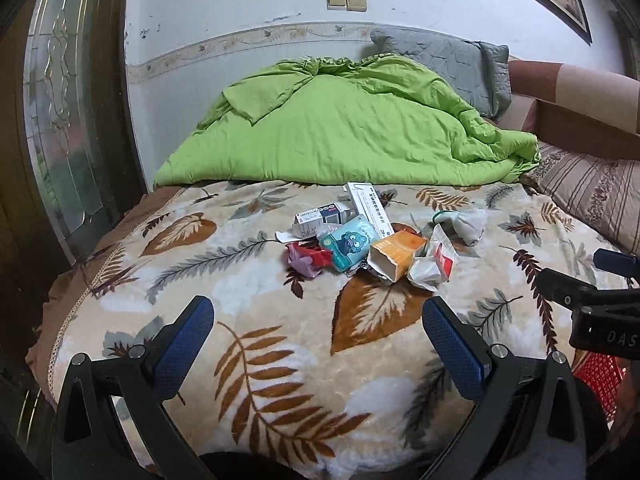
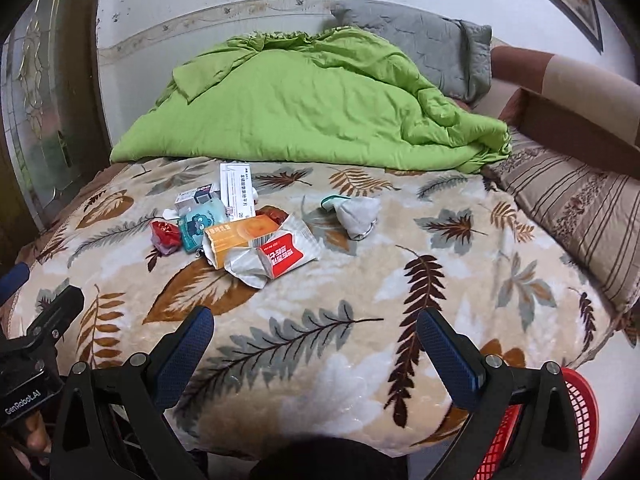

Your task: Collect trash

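- Left wrist view: the left gripper (image 1: 318, 314) is hovering low over the near part of the leaf-print blanket (image 1: 280, 344), its blue-padded jaws spread wide with nothing between them.
- The trash is lying in a loose pile near the middle of the blanket, well ahead of the fingers: an orange box (image 1: 396, 254) with its open end facing the camera, a teal cartoon packet (image 1: 348, 245) touching its left side, and a crumpled red and purple wrapper (image 1: 306, 258) further left.
- A small white box (image 1: 320, 218) and a long white box (image 1: 366, 206) are lying behind the packet; a torn white and red wrapper (image 1: 434, 262) is sitting right of the orange box, and a grey wad (image 1: 468, 220) is resting just beyond it.
- A green quilt (image 1: 340, 124) is heaping up behind the pile.
- The right gripper (image 1: 592, 300) is showing at the right edge, with a red basket (image 1: 598, 376) below it.
- Right wrist view: the right gripper (image 2: 316, 316) is hanging over the blanket (image 2: 360, 300), jaws wide apart and empty.
- The orange box (image 2: 236, 236) and the white and red wrapper (image 2: 280, 256) are touching ahead and to the left; the grey wad (image 2: 360, 214) is lying apart to their right.
- The red basket (image 2: 576, 412) is sitting off the bed's near right corner, behind the right finger.
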Available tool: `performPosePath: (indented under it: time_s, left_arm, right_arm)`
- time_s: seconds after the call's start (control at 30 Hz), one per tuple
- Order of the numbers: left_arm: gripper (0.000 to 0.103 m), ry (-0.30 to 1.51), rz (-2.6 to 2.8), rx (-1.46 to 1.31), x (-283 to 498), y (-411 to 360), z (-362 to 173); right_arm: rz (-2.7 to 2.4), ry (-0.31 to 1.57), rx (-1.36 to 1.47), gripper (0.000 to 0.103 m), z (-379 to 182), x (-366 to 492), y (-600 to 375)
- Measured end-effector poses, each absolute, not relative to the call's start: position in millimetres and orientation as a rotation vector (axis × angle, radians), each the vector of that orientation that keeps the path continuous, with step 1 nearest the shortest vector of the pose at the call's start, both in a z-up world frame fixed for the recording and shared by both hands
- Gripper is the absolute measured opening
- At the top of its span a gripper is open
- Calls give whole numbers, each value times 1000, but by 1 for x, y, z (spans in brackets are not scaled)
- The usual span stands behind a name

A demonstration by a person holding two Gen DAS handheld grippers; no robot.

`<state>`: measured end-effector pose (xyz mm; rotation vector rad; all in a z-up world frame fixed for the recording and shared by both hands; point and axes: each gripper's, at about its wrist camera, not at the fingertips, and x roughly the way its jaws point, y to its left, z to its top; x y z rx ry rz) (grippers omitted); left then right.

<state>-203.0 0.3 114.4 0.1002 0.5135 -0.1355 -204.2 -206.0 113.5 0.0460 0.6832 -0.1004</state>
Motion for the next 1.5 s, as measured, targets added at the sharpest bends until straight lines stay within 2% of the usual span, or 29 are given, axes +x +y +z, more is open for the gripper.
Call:
performPosePath:
  time_s: [1.5]
  left_arm:
    - [103, 466, -121, 58, -230, 11, 143]
  right_arm:
    - [-102, 630, -43, 103, 134, -238, -176]
